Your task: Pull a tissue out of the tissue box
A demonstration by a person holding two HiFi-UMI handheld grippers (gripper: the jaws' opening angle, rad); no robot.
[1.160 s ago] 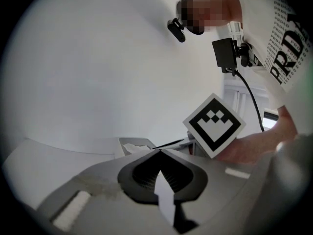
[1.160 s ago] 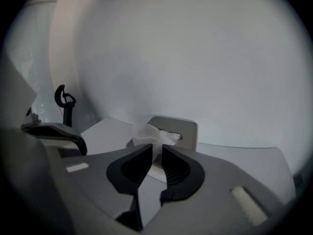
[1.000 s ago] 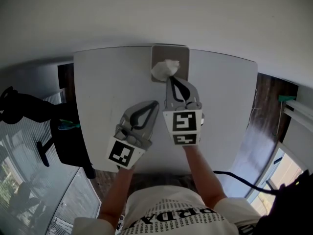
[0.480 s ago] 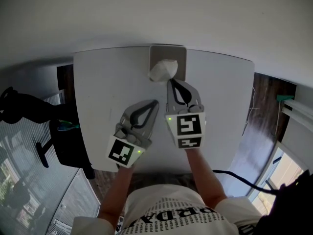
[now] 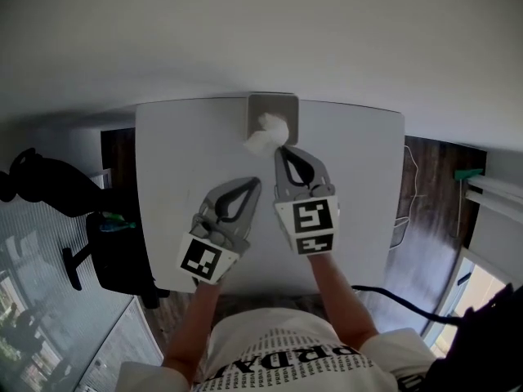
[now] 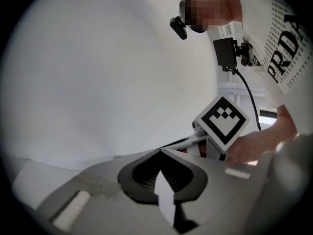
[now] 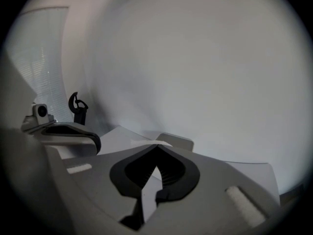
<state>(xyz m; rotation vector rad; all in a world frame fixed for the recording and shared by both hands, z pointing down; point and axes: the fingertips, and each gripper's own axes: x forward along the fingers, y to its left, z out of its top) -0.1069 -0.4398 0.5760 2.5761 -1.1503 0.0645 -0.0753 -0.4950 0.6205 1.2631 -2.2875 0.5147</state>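
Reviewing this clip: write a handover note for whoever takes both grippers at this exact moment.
Left gripper: shut, empty, held over the table.
Right gripper: shut on the tissue.
Tissue box: at the table's far edge; the tissue runs from its opening to the right jaws.
Done: tissue gripped and partly drawn out.
Left: pull until it comes clear of the box.

This is looking like an office or a work room in a home; which one is hard to tell. A white worktop (image 5: 188,162) is standing against a bare white wall (image 5: 261,31). A black desk chair (image 5: 118,256) is sitting beside it on a dark wood floor (image 5: 429,186), and a black cable (image 5: 400,299) is trailing at the right.
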